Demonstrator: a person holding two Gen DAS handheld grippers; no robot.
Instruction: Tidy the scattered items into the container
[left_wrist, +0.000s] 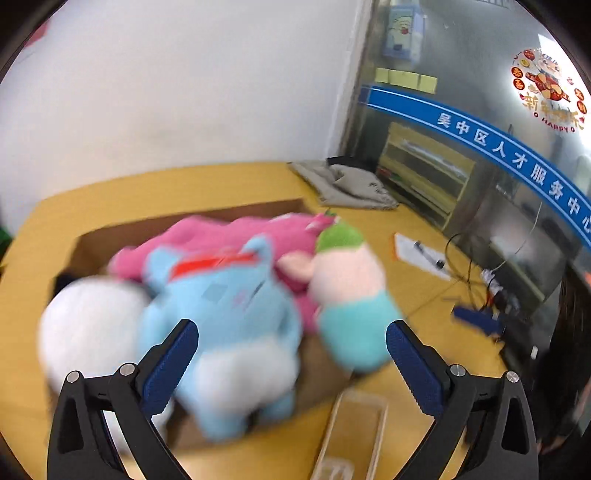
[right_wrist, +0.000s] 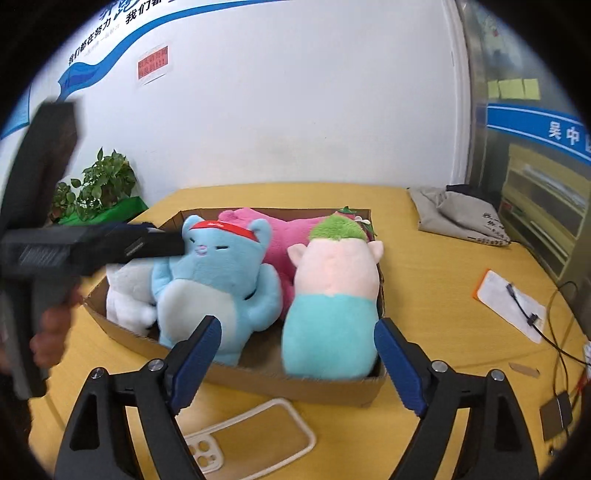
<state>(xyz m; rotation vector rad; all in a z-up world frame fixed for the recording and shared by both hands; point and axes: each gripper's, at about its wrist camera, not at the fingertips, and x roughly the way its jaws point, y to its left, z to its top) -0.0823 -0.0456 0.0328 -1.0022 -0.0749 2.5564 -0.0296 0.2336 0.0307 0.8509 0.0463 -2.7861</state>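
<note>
Phone case (right_wrist: 255, 439): outside the cardboard box (right_wrist: 295, 387), flat on the worktop (right_wrist: 424, 229) just before its near wall, long axis slanting toward it, directly beneath right gripper (right_wrist: 297, 349), jaws apart, empty; left gripper (left_wrist: 291, 354) likewise apart, over the plush toys (right_wrist: 218, 284).

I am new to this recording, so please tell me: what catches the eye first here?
A cardboard box on the yellow table is crowded with plush toys: a blue cat beside a green-haired doll, pink plush behind. A clear phone case lies in front.
</note>
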